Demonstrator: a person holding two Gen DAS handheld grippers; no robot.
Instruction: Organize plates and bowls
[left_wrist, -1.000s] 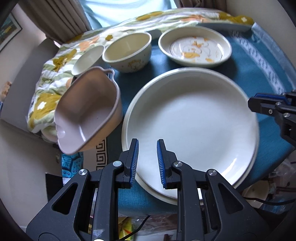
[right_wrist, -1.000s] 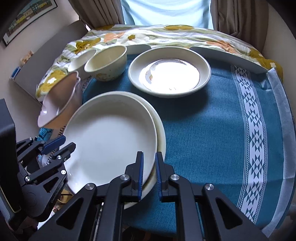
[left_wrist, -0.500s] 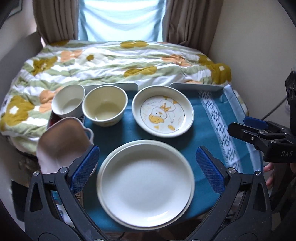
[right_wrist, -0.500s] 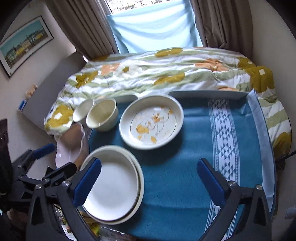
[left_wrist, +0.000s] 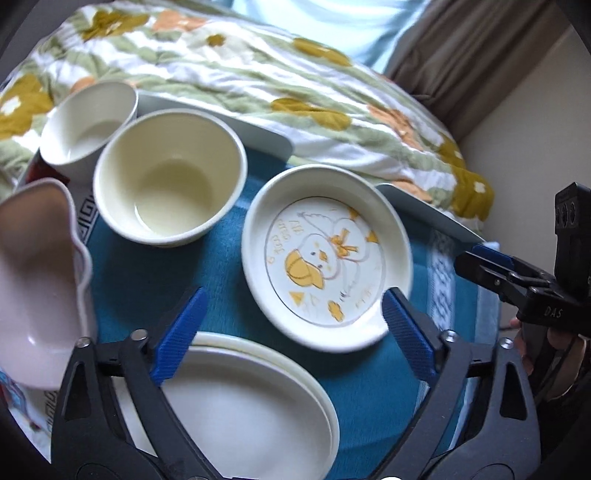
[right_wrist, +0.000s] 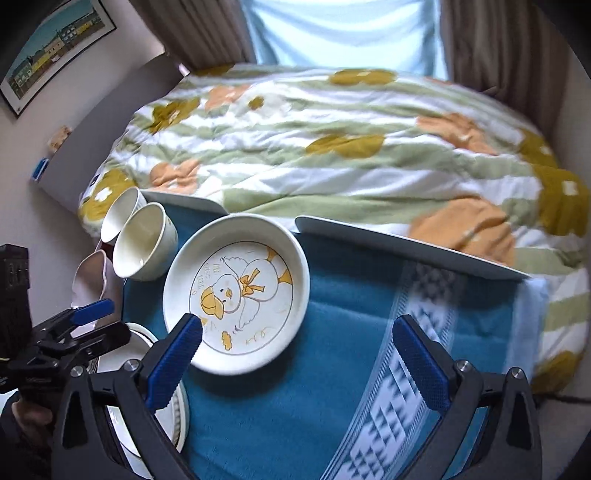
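Plates and bowls sit on my blue cloth (left_wrist: 155, 273), and I go across them from the left. In my left camera the pink dish (left_wrist: 33, 295) lies tilted at the cloth's left edge, its open side toward me. Beyond it stands a white cup (left_wrist: 88, 122), and touching that cup is the cream bowl (left_wrist: 168, 177), upright and empty. Right of the bowl, apart from it, rests the duck plate (left_wrist: 327, 254), a shallow white plate with a yellow duck drawn inside. Nearest me are two plain white plates stacked (left_wrist: 251, 402), the upper one seated inside the lower, just short of the duck plate's near rim.

My left gripper (left_wrist: 291, 336) hangs above the gap between the stack and the duck plate; its jaws have just been closing in a little, yet they stand wide with nothing between them, and the blue pads (left_wrist: 181, 332) touch no dish. My right gripper (right_wrist: 308, 365) hangs over bare cloth just right of the duck plate (right_wrist: 236, 291); its jaws have just been opening and stand spread to the full, holding nothing. From that side the stack (right_wrist: 147, 398) lies at lower left, partly behind my left gripper (right_wrist: 88, 325). A flowered quilt (right_wrist: 332, 147) lies beyond the cloth.
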